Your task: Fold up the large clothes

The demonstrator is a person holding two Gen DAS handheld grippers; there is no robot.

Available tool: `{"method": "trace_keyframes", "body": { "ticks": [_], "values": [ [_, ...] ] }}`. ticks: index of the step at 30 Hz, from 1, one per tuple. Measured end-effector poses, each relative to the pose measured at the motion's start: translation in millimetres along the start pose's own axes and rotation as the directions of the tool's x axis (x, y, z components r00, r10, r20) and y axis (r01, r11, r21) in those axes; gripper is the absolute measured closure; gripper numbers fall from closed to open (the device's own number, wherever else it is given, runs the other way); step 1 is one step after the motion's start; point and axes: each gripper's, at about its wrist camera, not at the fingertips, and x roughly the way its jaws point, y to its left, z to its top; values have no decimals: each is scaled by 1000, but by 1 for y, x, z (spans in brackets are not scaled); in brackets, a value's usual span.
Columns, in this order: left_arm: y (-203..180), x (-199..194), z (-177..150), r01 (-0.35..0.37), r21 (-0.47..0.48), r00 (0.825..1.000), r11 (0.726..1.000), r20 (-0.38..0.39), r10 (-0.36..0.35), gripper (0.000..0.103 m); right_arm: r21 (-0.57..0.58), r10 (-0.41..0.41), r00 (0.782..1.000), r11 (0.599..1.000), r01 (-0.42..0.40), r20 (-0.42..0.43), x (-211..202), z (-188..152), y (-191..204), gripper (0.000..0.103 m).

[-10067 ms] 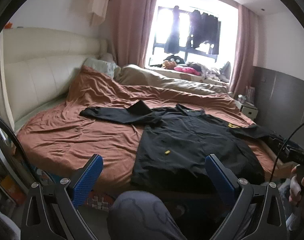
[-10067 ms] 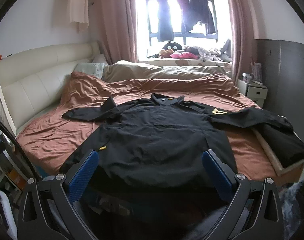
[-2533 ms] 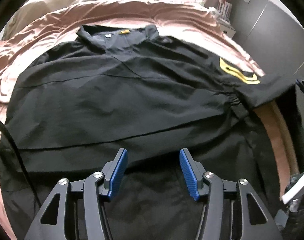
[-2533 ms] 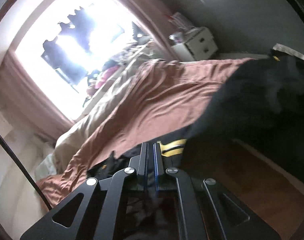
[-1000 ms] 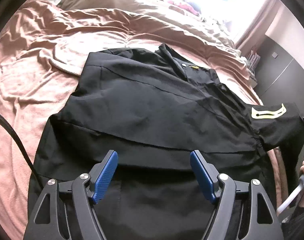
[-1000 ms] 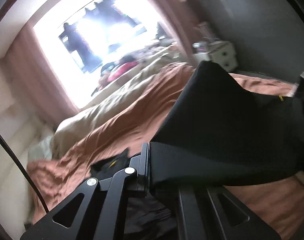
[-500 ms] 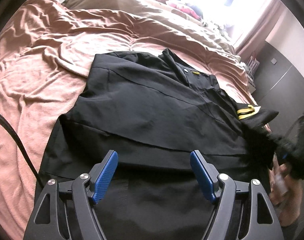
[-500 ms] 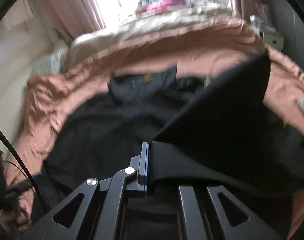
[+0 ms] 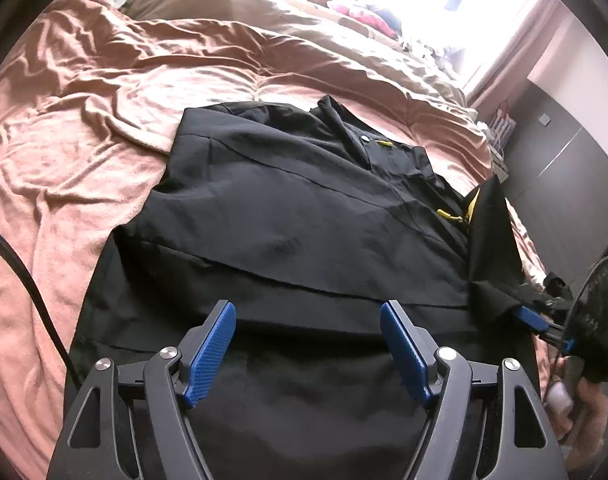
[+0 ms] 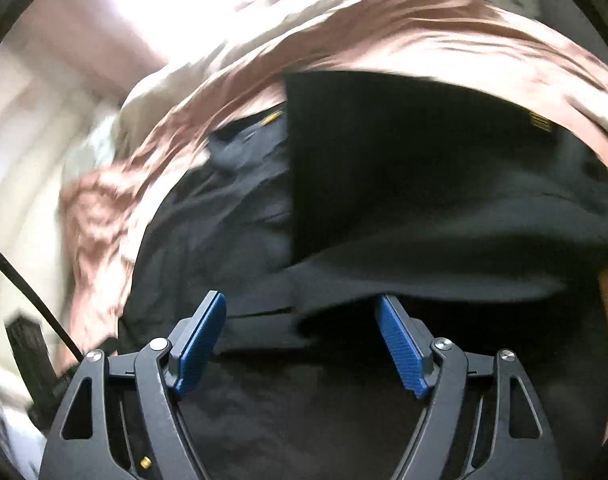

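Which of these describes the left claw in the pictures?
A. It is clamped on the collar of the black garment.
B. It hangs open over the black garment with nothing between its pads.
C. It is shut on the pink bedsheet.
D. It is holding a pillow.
B: the left claw shows its two blue pads set wide apart above the black garment, gripping nothing.

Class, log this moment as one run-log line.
garment: black jacket on bed | right tool: opening, releasing sleeve | left tool: open, empty
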Motion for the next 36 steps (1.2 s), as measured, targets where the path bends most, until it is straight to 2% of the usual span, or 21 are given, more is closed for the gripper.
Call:
{"method": "trace_keyframes", "body": {
  "ticks": [4, 7, 10, 12, 15, 16, 17, 19, 20, 22, 24, 27, 30, 32, 36],
  "values": [
    [-2, -3, -1, -8, 7, 1000, 1000, 9, 8, 27, 151, -66, 997, 987, 59, 41, -31, -12, -52, 27],
    [-2, -2, -1, -19, 10, 1000, 1000, 10, 19, 27, 282, -69, 996, 958, 49, 60, -39, -15, -87, 27],
    [-1, 2, 0, -31, 7, 999, 1000, 8, 31, 27, 395, -92, 995, 916, 71, 33, -34, -20, -115, 27],
    [1, 4, 0, -35, 5, 999, 999, 6, 35, 27, 475, -60, 998, 879, 43, 22, -28, -27, -132, 27],
    [1, 7, 2, -38, 2, 999, 999, 5, 38, 27, 506, -55, 997, 862, 19, 56, -26, -25, -140, 31],
    [1, 9, 3, -40, 3, 999, 999, 5, 40, 27, 505, -83, 993, 863, 32, 78, -27, -22, -141, 53],
    [1, 11, 3, -42, 6, 999, 999, 4, 42, 27, 499, -102, 990, 865, 43, 93, -29, -21, -142, 80],
    [0, 14, 4, -48, 12, 999, 999, -1, 48, 27, 498, -129, 985, 865, 53, 119, -31, -21, -143, 93],
    [0, 17, 5, -50, 12, 999, 999, -4, 50, 27, 493, -131, 981, 869, 43, 145, -30, -22, -136, 98],
    [3, 21, 5, -52, 5, 999, 999, -8, 52, 27, 445, -133, 971, 895, 30, 201, -37, -22, -120, 101],
    [6, 22, 7, -56, -11, 998, 998, -9, 56, 27, 348, -92, 952, 937, -16, 293, -50, -19, -90, 101],
    [9, 17, 8, -39, -34, 999, 999, 0, 39, 27, 189, -36, 927, 981, -38, 372, -58, -15, -40, 101],
    [10, 9, 10, -24, -37, 1000, 999, 13, 25, 27, 44, 32, 913, 998, -54, 406, -65, -20, 5, 101],
    [14, 2, 10, -12, -49, 1000, 999, 23, 14, 27, -43, 79, 912, 997, -68, 402, -65, -28, 33, 101],
    [26, -11, 11, 0, -81, 999, 997, 39, 3, 27, -177, 124, 915, 982, -59, 383, -57, -46, 81, 101]
  ]
}}
